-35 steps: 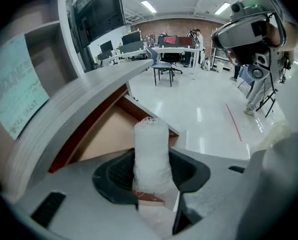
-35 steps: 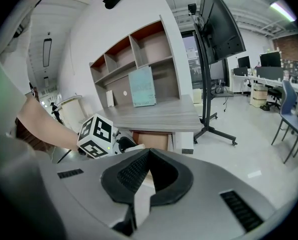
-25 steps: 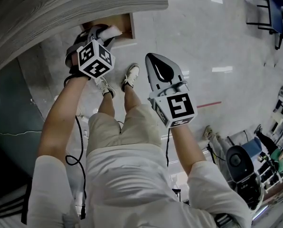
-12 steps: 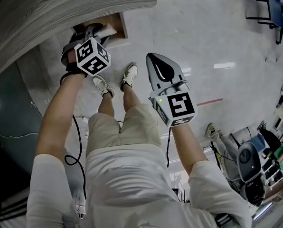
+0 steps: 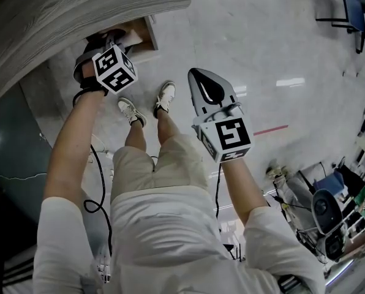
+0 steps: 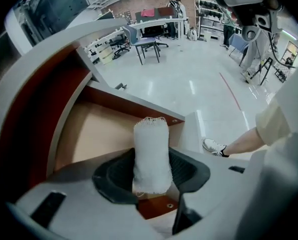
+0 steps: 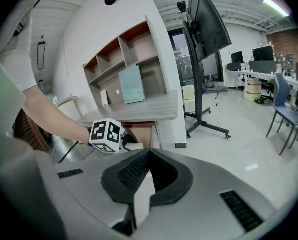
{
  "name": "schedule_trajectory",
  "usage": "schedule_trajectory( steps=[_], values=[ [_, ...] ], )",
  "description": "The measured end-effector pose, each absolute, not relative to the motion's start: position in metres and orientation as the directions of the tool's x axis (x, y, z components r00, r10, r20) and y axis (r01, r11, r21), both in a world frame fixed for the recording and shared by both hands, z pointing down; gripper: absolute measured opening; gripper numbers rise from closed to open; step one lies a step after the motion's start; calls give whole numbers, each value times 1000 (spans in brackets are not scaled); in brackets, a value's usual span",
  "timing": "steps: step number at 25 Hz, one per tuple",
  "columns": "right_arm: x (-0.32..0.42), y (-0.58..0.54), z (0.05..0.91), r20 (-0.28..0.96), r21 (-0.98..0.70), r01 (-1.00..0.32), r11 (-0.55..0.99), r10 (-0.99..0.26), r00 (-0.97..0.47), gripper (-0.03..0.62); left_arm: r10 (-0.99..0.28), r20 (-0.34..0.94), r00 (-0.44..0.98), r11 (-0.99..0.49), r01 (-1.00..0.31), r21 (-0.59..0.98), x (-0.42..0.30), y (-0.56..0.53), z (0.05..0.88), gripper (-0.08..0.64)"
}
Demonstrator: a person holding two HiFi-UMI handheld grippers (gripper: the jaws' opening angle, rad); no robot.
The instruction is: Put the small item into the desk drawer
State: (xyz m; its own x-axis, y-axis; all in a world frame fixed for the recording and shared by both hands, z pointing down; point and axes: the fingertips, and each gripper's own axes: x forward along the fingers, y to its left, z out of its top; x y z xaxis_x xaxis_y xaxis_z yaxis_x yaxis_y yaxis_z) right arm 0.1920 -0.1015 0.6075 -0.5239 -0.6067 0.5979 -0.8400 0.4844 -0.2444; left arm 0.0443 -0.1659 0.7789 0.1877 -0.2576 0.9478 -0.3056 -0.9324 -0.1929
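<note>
My left claw point(image 6: 151, 171) is gripping a white, mesh-wrapped roll point(image 6: 150, 154), the small item. The jaws are standing fairly wide because the roll fills the space between the dark pads. The roll is standing upright in the grip, with its frayed top poking out past the jaw tips.

Just beyond the roll, the open drawer point(image 6: 96, 129) is showing its pale bare floor and reddish walls. The roll is hanging over the drawer's near part, not yet resting on that floor as far as I can tell.

In the head view, the left claw point(image 5: 111, 40) is reaching under the edge of the grey wood-grain worktop point(image 5: 78, 11), into the drawer point(image 5: 142, 37). Over the last second it has been sinking towards the drawer: its marker cube is looking smaller and sitting closer in under the worktop's edge. The grip has not changed. I judge the lowering nearly done, with the release still to come.

My right claw point(image 7: 148, 156) is closed, its pads meeting at the tips with nothing between them. In the head view the right claw point(image 5: 208, 87) is hanging over the shiny floor, well apart from the drawer, playing no part.
</note>
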Motion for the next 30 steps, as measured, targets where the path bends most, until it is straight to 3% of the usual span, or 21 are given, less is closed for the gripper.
schedule_trajectory(
  steps=[30],
  values=[
    [224, -108, 623, 622, -244, -842, 482, -588, -517, -2, -155, 982, 109, -972, -194, -132, 57, -164, 822, 187]
  ],
)
